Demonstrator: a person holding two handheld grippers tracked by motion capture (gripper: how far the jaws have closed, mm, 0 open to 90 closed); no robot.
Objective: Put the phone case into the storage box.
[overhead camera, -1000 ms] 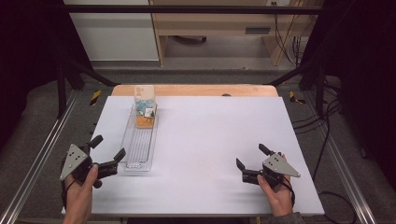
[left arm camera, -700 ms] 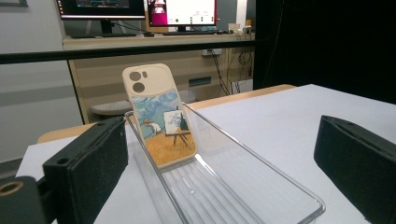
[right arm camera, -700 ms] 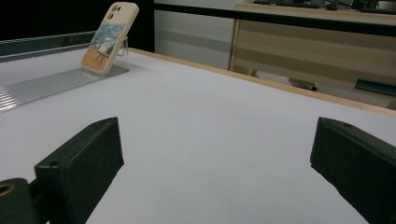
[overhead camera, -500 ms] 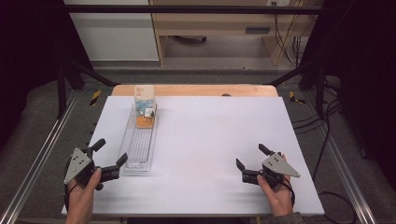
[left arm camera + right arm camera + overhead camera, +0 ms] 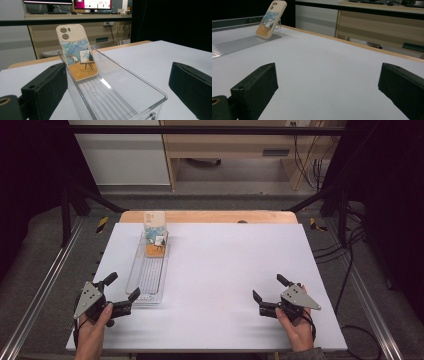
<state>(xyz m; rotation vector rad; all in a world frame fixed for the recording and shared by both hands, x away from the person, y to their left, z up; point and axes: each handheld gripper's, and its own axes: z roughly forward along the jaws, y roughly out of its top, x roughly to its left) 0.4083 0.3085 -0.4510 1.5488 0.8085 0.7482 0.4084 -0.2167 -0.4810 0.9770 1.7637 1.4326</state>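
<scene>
While leaning upright in the clear tray [image 5: 117, 100], judged light, stiff, slippery phone case [image 5: 76, 53]; best gripped by side edges, both jaws spread, empty.

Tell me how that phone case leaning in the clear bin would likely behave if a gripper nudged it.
The phone case leans on its bottom edge against the far wall of the clear bin, so a nudge would probably tip it flat. It looks like an empty shell, likely light and slightly flexible. The ribbed bin floor may limit sliding.
</scene>
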